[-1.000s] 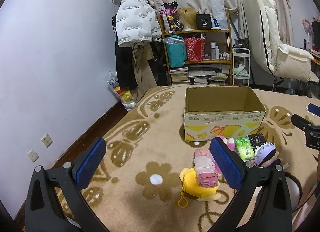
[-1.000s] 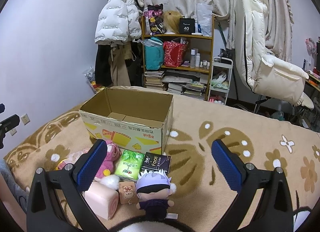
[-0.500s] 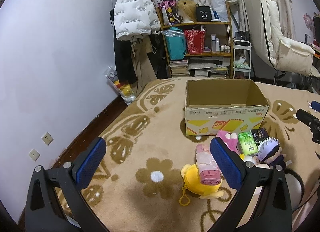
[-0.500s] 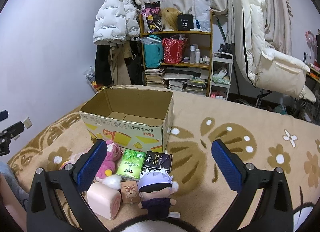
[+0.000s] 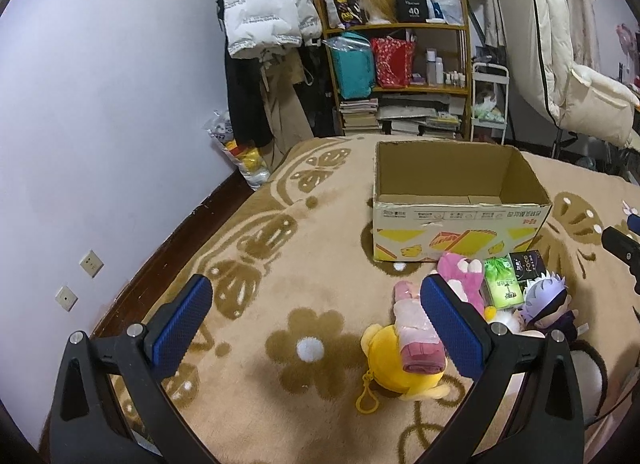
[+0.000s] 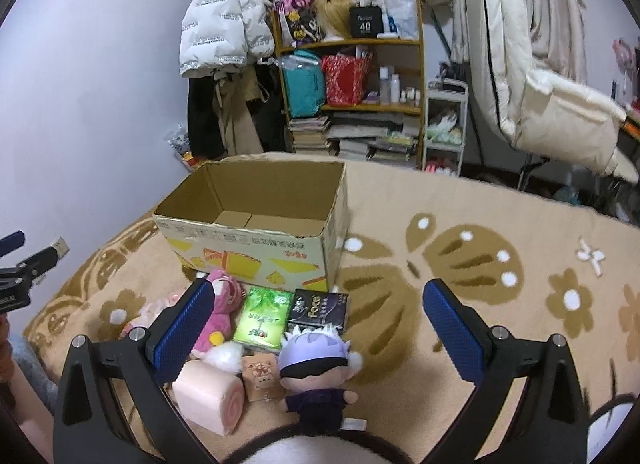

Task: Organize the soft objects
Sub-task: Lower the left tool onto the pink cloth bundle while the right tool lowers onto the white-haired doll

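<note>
- Your left gripper [image 5: 316, 322] hovers over the tan flower-patterned blanket [image 5: 280, 264], jaws spread wide with nothing between the blue pads.
- Your right gripper [image 6: 320, 324] also hangs above the blanket, jaws wide and holding nothing.
- The open cardboard box [image 5: 456, 199] sits upright on the blanket ahead of both grippers; its inside shows only bare cardboard flaps.
- The soft things lie in a cluster just in front of the box's printed near wall, between the box and you.
- In the left wrist view, the yellow plush with a keyring loop [image 5: 396, 368] lies nearest you, and a pink wrapped roll [image 5: 416, 328] rests on top of it.
- The pink plush bear [image 6: 220, 304] lies close to the box wall, partly hidden behind your right gripper's left pad.
- A green tissue pack [image 6: 264, 318] and a black tissue pack [image 6: 320, 306] lie flat side by side, touching, just in front of the box.
- The white-haired doll in dark clothes [image 6: 316, 368] lies nearest your right gripper, its head overlapping the near edges of both tissue packs.
- A pale pink rolled towel [image 6: 210, 400] lies left of the doll, with a small tan printed pack [image 6: 260, 380] between them and a white fluffy piece [image 6: 224, 354] just behind.
- A wooden shelf [image 6: 352, 75] with bags and books stands by the far wall.
</note>
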